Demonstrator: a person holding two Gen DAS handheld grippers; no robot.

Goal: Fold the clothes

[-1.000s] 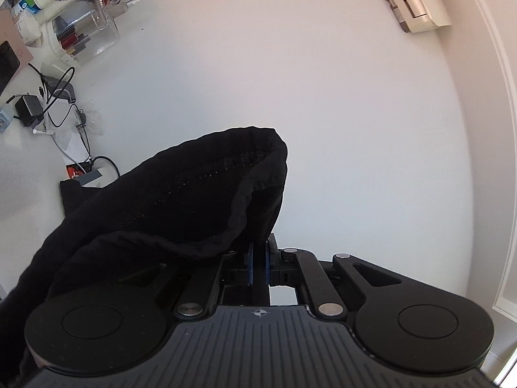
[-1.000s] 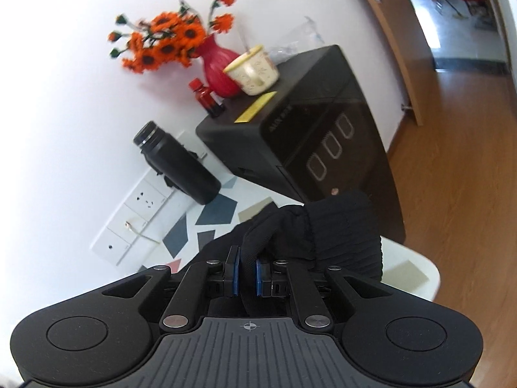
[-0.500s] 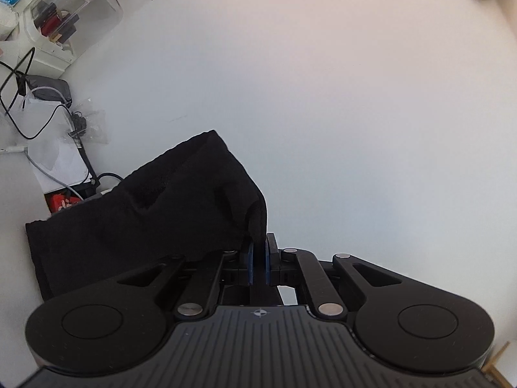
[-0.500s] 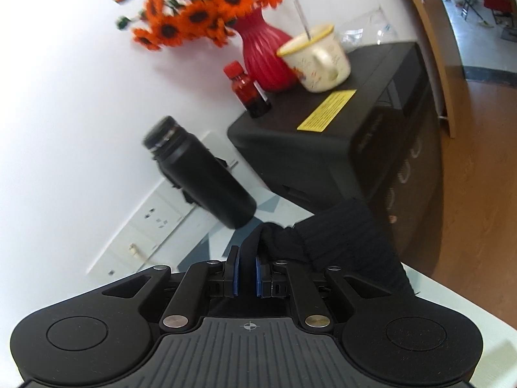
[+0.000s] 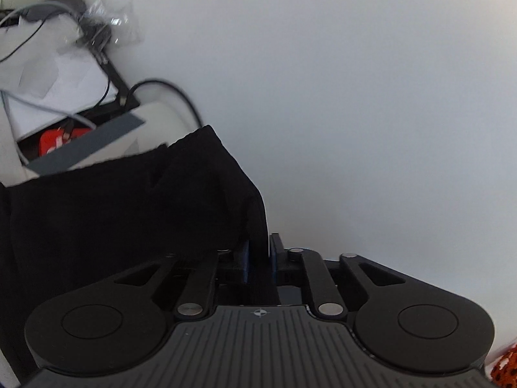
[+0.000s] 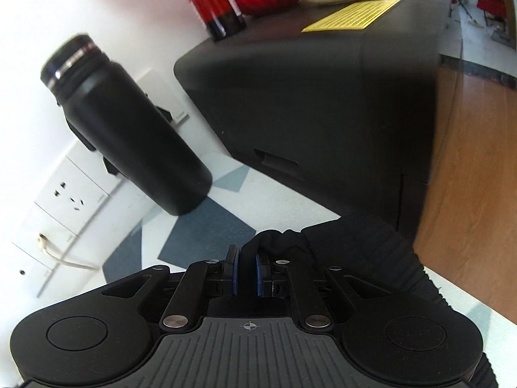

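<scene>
I have both pairs of fingers, left gripper (image 5: pixel 258 258) and right gripper (image 6: pixel 247 274), clenched on edges of the soft black knitted garment (image 5: pixel 129 207), which sags limply beside them, best held by its hems.

Left gripper (image 5: pixel 258 252) and right gripper (image 6: pixel 247 266): black ribbed housings, round side discs, silver pivot screws, crosshair marks, blue pads (image 6: pixel 234 273) on black fingers.
</scene>
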